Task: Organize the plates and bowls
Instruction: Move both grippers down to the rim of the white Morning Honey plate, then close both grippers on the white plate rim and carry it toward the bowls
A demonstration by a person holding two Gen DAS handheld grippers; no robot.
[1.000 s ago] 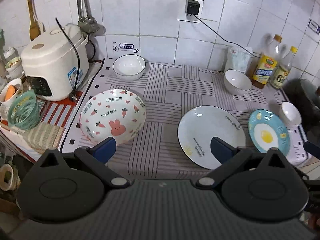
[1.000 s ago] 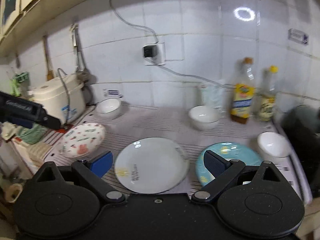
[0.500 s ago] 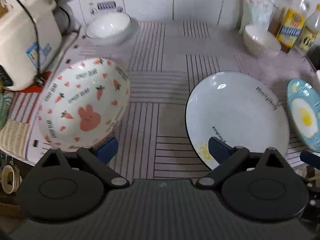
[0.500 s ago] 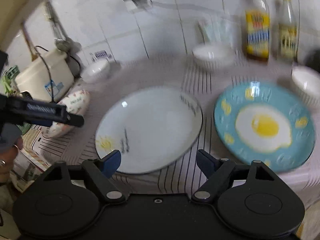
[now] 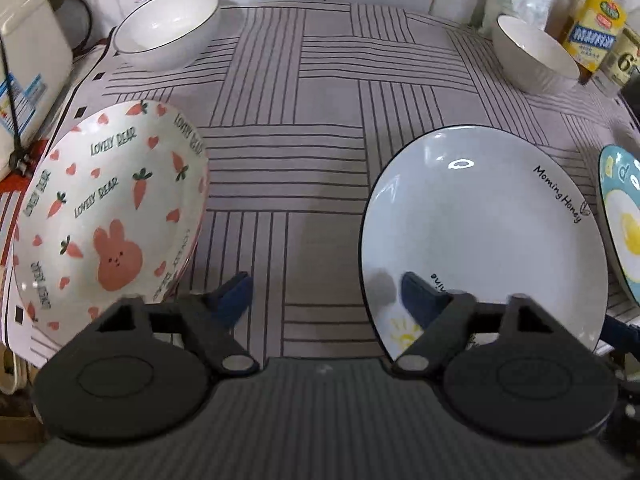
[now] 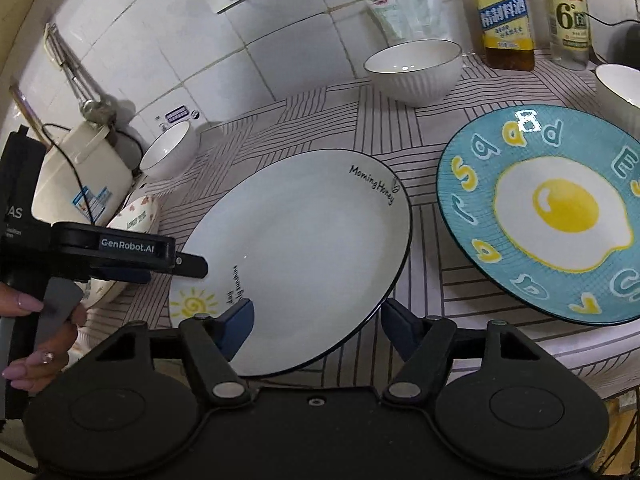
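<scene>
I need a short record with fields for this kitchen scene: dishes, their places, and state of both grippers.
surface: striped cloth
left dish: rabbit bowl
middle dish: white plate
right dish: blue egg plate
back: two white bowls
left gripper: open, jaws just closing, nothing between them
right gripper: open, jaws just closing, astride the white plate's near rim

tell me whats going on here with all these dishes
A person holds a hand-held gripper in each hand over a counter laid with plates and bowls. The left hand-held gripper and the right hand-held gripper both sit low at the near edge of the white plate, jaws just closing but gripping nothing. The carrot-print plate, the blue egg plate and three white bowls lie apart, unstacked.
</scene>
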